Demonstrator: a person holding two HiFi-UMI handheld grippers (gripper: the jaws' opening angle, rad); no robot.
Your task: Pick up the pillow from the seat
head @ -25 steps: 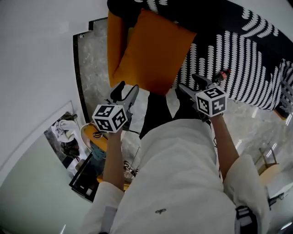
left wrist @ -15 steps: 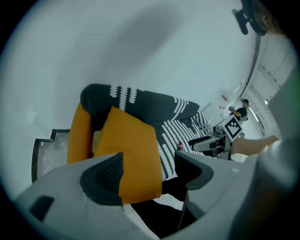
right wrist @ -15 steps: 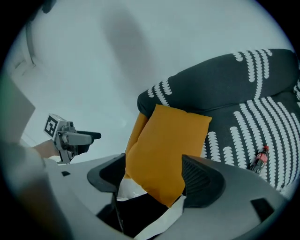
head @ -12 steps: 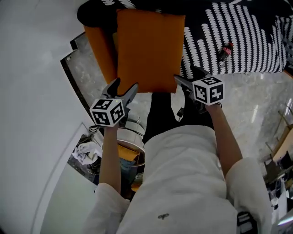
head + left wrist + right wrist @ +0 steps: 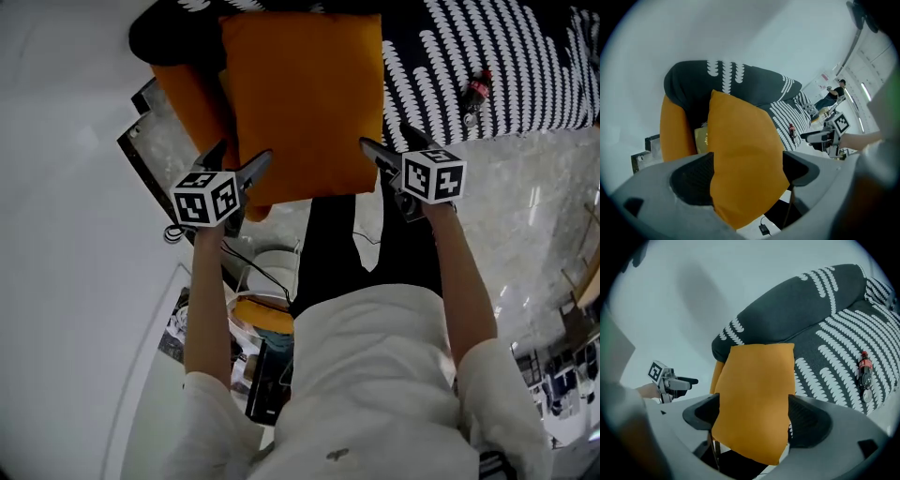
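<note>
An orange pillow [image 5: 300, 103] lies on a seat [image 5: 187, 98] with orange sides, under a black throw with white marks [image 5: 487, 47]. My left gripper [image 5: 241, 157] is at the pillow's near left corner and its jaws are opening. My right gripper [image 5: 386, 141] is at the pillow's near right edge, its jaws opening too. In the left gripper view the pillow [image 5: 745, 159] fills the gap between the two dark pads [image 5: 691, 180]. The right gripper view shows the pillow [image 5: 754, 394] between its pads [image 5: 808, 420] the same way. Neither gripper's pads visibly press on it.
A small red-capped bottle [image 5: 476, 94] lies on the throw to the right of the pillow. A white round object [image 5: 272, 267], cables and clutter [image 5: 253, 366] sit on the floor near my legs. A white wall runs along the left. A person [image 5: 833, 93] stands far off.
The pillow has come closer and squarer in view. Both grippers have moved forward to its near corners, and their jaws stand wider apart than a second ago.
</note>
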